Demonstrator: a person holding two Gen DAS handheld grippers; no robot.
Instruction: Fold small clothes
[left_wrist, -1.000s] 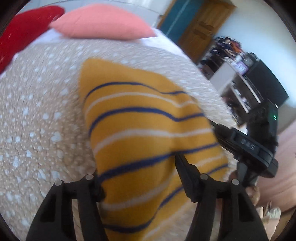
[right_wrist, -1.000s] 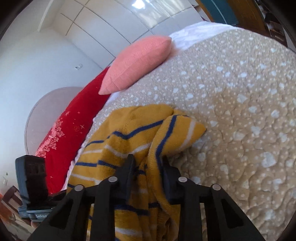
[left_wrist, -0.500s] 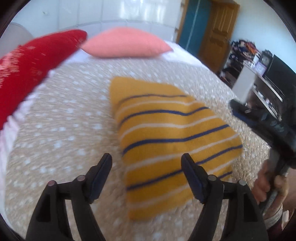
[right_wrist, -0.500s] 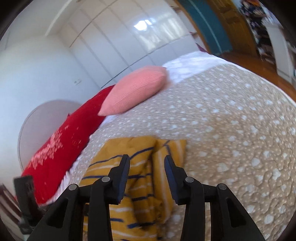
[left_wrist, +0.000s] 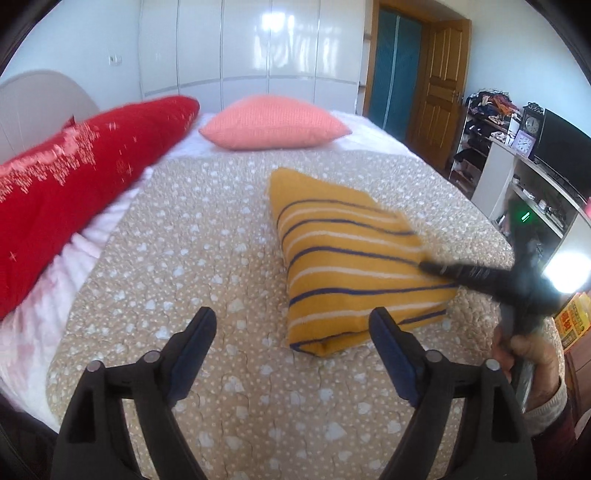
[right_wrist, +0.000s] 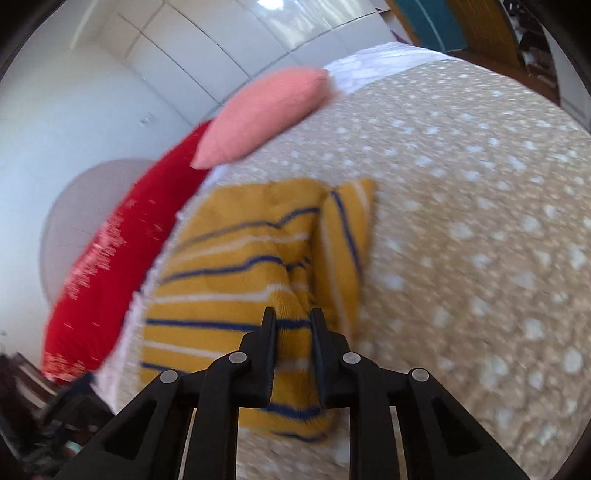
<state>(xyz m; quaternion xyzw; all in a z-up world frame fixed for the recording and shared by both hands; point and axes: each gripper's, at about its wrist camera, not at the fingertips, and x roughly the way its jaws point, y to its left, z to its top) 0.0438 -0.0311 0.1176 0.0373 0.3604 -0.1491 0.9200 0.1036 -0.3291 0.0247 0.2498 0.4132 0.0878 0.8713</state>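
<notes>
On the dotted beige bedspread (left_wrist: 207, 236) the yellow striped garment (left_wrist: 351, 266) lay as a compact rectangle, folded at least once, with the pink pillow (left_wrist: 273, 125) and the red pillow (left_wrist: 74, 184) well beyond it at the head of the bed. You held the left gripper (left_wrist: 291, 328) above the cover with its jaws spread wide and nothing between them, the garment's near corner just beside its right finger. Your right gripper (right_wrist: 293, 325) had its narrow-set jaws over the garment's edge, cloth showing between them; motion blur kept me from telling whether they pinched it or merely straddled it.

By my reading the fold was largely done: the piece looked tidy from the left wrist view, and what remained seemed a last tuck or smoothing, and perhaps setting it aside.

The right wrist view showed what the left did not: a narrower striped flap lying doubled along the garment's right side, a looser edge. The left wrist view alone showed your right hand (left_wrist: 532, 354) on its handle, and the shelving (left_wrist: 524, 177) beside the bed.
</notes>
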